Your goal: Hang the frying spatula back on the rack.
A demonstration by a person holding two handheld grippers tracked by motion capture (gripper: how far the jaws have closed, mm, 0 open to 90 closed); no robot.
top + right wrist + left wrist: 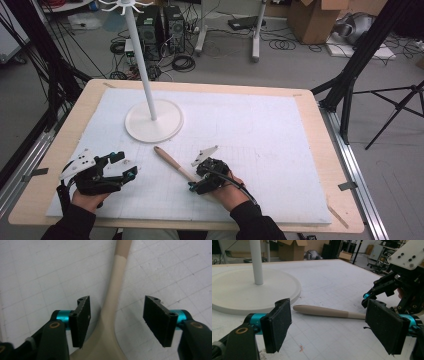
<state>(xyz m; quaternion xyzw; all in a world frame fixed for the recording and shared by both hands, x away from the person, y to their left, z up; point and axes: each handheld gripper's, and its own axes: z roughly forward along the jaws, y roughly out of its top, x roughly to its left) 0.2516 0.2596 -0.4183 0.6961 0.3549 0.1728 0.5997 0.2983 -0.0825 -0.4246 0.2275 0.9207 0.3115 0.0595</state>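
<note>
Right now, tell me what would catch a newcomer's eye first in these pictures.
First the tall white stand, its round base at the back left of the white mat. Next the wooden utensil lying flat near the mat's front middle. The right gripper sits over the utensil's wide end, jaws either side of the handle but not pressing it, while the left gripper waits open at the front left.

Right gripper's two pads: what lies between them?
In the right gripper view, the beige utensil's neck lies between the right gripper pads on the white mat; neither pad touches it.
</note>
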